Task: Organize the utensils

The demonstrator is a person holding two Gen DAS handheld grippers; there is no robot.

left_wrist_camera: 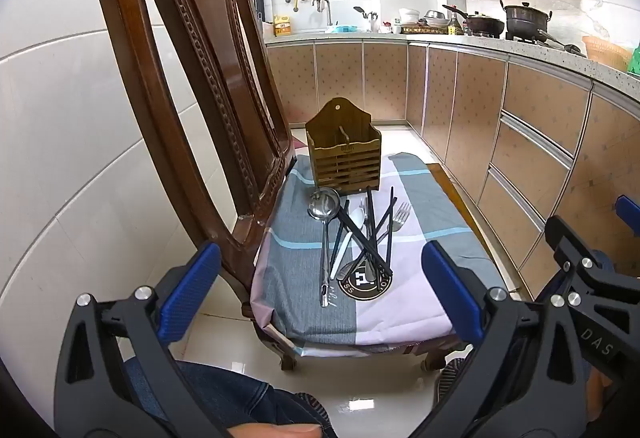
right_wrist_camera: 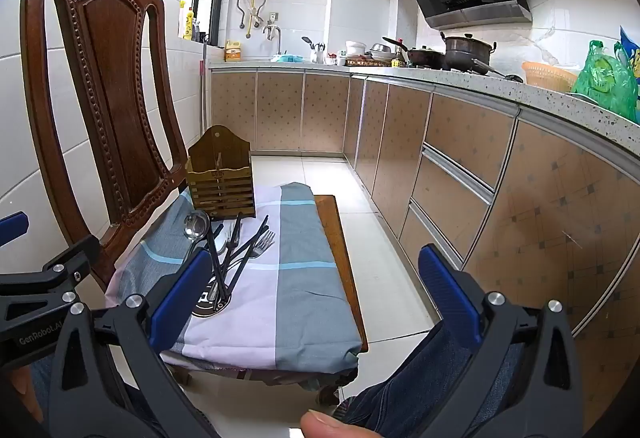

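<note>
Meanwhile, both grippers are held back from a wooden chair (left_wrist_camera: 192, 86), above the floor at its front edge. The left gripper (left_wrist_camera: 320, 302) is seen with its blue pads (left_wrist_camera: 188, 294) spread wide and nothing between them; the right gripper (right_wrist_camera: 316, 298) is likewise splayed apart and empty, and its black frame is caught at the right edge of the left view. The chair seat is covered by a checked cloth (left_wrist_camera: 404, 302) in grey, lilac and pale blue. A wooden holder (left_wrist_camera: 344, 158), slatted in front and split by a divider, is stood upright at the far end of the cloth. Just before it the utensils are piled loosely: a steel ladle (left_wrist_camera: 324, 206) lies on the left with its bowl near the holder, a white spoon (left_wrist_camera: 352, 226) is beside it, black chopsticks (left_wrist_camera: 372, 234) are crossed over the heap, and a fork (left_wrist_camera: 400, 216) is laid on the right, tines toward the holder. The handle ends rest on a round dark logo (left_wrist_camera: 364, 284) printed on the cloth. Behind, a counter (right_wrist_camera: 500, 88) with pots is visible
</note>
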